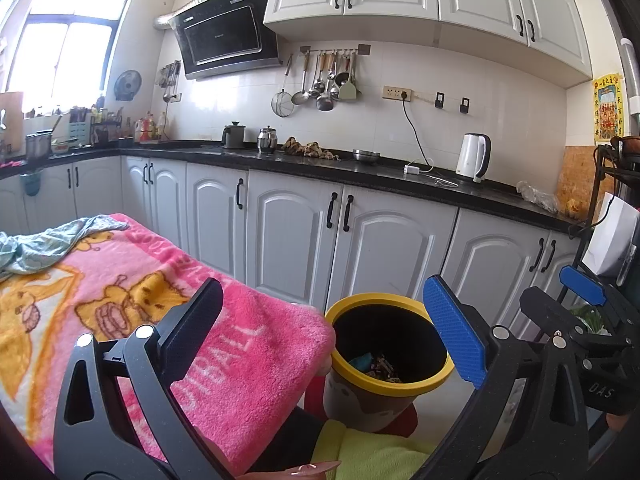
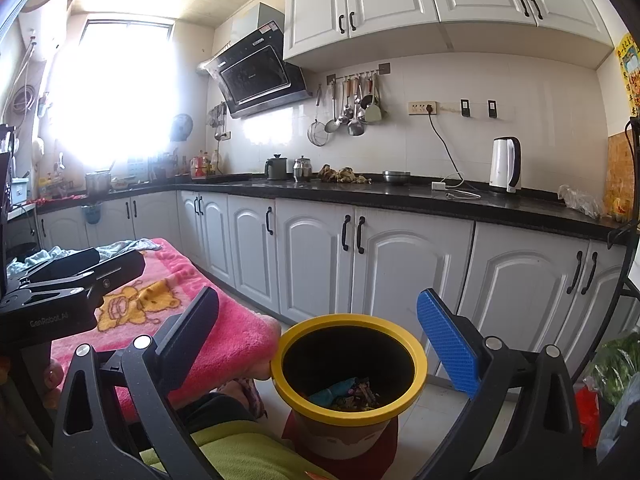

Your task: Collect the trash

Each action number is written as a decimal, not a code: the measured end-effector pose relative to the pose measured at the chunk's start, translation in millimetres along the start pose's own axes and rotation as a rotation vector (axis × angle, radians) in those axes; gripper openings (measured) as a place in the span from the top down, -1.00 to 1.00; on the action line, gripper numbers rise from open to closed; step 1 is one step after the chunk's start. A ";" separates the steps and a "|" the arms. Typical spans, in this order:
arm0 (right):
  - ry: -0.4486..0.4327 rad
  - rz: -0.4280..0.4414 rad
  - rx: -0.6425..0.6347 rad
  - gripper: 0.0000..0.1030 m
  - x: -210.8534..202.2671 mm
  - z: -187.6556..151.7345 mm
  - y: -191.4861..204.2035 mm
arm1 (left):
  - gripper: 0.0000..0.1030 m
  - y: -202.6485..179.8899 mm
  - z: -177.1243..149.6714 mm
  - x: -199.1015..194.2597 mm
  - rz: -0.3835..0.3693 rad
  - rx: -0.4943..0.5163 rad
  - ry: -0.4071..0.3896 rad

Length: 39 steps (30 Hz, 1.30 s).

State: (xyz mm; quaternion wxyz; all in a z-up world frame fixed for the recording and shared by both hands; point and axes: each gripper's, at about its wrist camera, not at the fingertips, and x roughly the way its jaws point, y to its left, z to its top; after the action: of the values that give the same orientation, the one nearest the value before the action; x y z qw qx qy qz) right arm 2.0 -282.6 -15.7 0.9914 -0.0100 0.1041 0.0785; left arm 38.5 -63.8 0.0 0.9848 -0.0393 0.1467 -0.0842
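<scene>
One bin (image 2: 348, 364) (yellow-rimmed), two kettles (image 1: 474, 157) (image 1: 233, 135).

Table under pink blanket (image 1: 168, 312); crumpled pale cloth (image 1: 44, 240) on far end; yellow-rimmed bin (image 2: 348, 364) beside, on floor

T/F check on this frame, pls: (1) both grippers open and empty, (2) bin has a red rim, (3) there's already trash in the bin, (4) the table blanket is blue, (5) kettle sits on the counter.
1. Both grippers are open and hold nothing. True: the left gripper and the right gripper each have their jaws wide apart with nothing between them.
2. The bin has a red rim. False: the bin has a yellow rim.
3. Trash is already in the bin. True: wrappers lie at its bottom.
4. The blanket is blue. False: the blanket is pink with yellow cartoon figures.
5. The kettle is on the counter. True: the white kettle stands on the black countertop.
</scene>
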 end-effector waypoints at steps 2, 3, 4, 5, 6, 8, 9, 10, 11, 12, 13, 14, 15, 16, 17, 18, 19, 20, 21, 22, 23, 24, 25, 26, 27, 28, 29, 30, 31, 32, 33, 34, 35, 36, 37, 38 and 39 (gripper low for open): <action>0.000 0.000 0.000 -0.88 0.7 0.0 -0.2 | -0.79 -0.2 -0.9 -0.1 -0.001 -0.002 0.001; 0.000 -0.001 0.000 -0.88 0.4 0.1 -0.1 | -0.79 0.2 -0.1 0.0 -0.001 -0.003 0.001; -0.001 0.001 0.000 -0.88 0.7 0.1 -0.3 | -0.79 -0.2 -0.3 -0.1 0.000 -0.002 0.000; 0.000 0.000 0.000 -0.88 0.7 0.1 -0.3 | -0.79 -0.2 -0.4 -0.1 0.001 -0.002 -0.001; 0.000 0.000 -0.001 -0.88 0.4 0.2 -0.1 | -0.79 -0.1 -0.2 0.0 0.001 -0.002 -0.001; -0.001 0.000 0.000 -0.88 0.5 0.4 -0.2 | -0.79 0.0 -0.9 -0.2 -0.001 -0.001 0.000; -0.001 0.000 0.000 -0.88 0.3 0.4 -0.2 | -0.79 -0.1 -1.1 -0.3 0.000 -0.001 -0.001; 0.000 -0.001 0.000 -0.88 0.6 0.5 -0.3 | -0.79 0.0 -1.0 -0.2 -0.002 -0.001 0.000; 0.000 -0.001 0.001 -0.88 0.0 0.5 -0.1 | -0.79 0.0 -1.0 -0.1 -0.001 -0.001 0.000; 0.000 -0.001 0.001 -0.88 0.0 0.6 -0.2 | -0.79 -0.2 -1.2 -0.2 0.000 -0.001 -0.001; -0.001 -0.001 0.000 -0.88 0.6 0.6 -0.4 | -0.79 -0.2 -1.0 -0.1 -0.001 0.000 0.000; 0.000 0.001 0.000 -0.88 0.8 0.7 -0.5 | -0.79 -0.3 -1.3 -0.3 0.000 -0.001 -0.001; 0.000 0.000 0.000 -0.88 0.5 0.7 -0.4 | -0.79 -0.3 -1.3 -0.3 0.000 -0.001 -0.002; 0.000 0.000 -0.001 -0.88 0.2 0.8 -0.4 | -0.79 -0.2 -0.8 -0.1 0.000 -0.001 -0.001; 0.000 0.000 0.000 -0.88 0.7 0.8 -0.5 | -0.79 -0.1 -1.3 -0.2 0.000 -0.002 0.000; 0.000 0.000 0.000 -0.88 0.6 0.9 -0.4 | -0.79 -0.2 -1.5 -0.3 -0.001 -0.002 -0.001; 0.000 0.000 0.000 -0.88 0.7 0.9 -0.5 | -0.79 -0.3 -1.5 -0.3 -0.001 -0.001 -0.001; 0.001 0.000 0.000 -0.88 0.7 0.9 -0.4 | -0.79 -0.5 -1.7 -0.3 0.001 -0.002 -0.001; 0.001 0.000 0.000 -0.88 0.3 0.9 -0.4 | -0.79 -0.2 -1.6 -0.4 -0.003 -0.003 -0.001; 0.000 0.000 0.001 -0.88 -0.3 1.0 -0.3 | -0.79 0.0 -1.1 -0.3 -0.005 -0.005 -0.001; 0.001 0.000 0.000 -0.88 0.7 1.0 -0.4 | -0.79 1.2 0.5 0.1 -0.002 -0.006 -0.002; 0.001 -0.001 0.000 -0.88 0.4 1.0 -0.3 | -0.79 1.4 1.3 0.5 0.000 -0.004 -0.003; 0.001 0.000 0.000 -0.88 0.4 1.0 -0.4 | -0.79 1.5 1.1 0.7 0.001 -0.001 -0.001; 0.000 0.000 0.000 -0.88 0.5 1.1 -0.4 | -0.79 2.0 1.7 0.7 0.002 -0.002 -0.001; 0.000 -0.001 0.000 -0.88 0.2 1.2 -0.2 | -0.79 2.7 2.6 1.2 0.001 -0.002 0.000; 0.001 -0.001 0.000 -0.88 0.4 1.1 -0.3 | -0.79 2.1 2.1 0.8 0.002 -0.003 -0.002; 0.001 0.000 0.000 -0.88 0.5 1.2 -0.3 | -0.79 2.3 2.4 1.1 0.004 -0.002 -0.002; 0.002 0.000 0.001 -0.88 0.3 1.2 -0.2 | -0.79 2.9 2.5 1.3 0.003 -0.003 -0.001; 0.003 0.001 0.001 -0.88 0.7 0.2 -0.3 | -0.79 3.5 2.9 1.8 0.003 -0.005 0.000; 0.004 0.001 0.001 -0.88 -0.1 0.3 -0.3 | -0.79 2.7 2.4 2.0 0.003 -0.006 -0.001; 0.004 0.001 0.001 -0.88 0.3 -0.5 -0.3 | -0.79 3.0 2.3 2.3 0.001 -0.008 -0.001; 0.003 0.002 0.001 -0.88 0.9 -0.4 -0.3 | -0.79 3.3 2.5 2.7 -0.002 -0.009 0.000; 0.004 0.004 0.001 -0.88 0.3 -0.5 -0.1 | -0.79 1.6 0.8 2.9 -0.001 -0.009 0.002; 0.006 0.004 0.001 -0.88 1.0 -0.4 0.0 | -0.79 -0.3 -0.3 3.0 0.002 -0.005 0.002; 0.011 0.007 0.002 -0.88 1.2 -0.7 0.1 | -0.79 -2.3 -0.6 2.9 0.007 0.007 0.001; 0.016 0.009 0.003 -0.88 2.6 -1.6 0.4 | -0.79 -3.4 -0.8 2.7 0.007 0.014 0.001; 0.022 0.015 0.007 -0.88 3.7 -1.6 0.2 | -0.79 -4.7 -1.2 1.6 0.001 0.020 0.004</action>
State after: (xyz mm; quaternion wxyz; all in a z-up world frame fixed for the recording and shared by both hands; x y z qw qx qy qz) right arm 5.2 -281.8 -18.1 0.9896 -0.0065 0.1155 0.0856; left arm 38.9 -68.7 -1.1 0.9849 -0.0291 0.1479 -0.0852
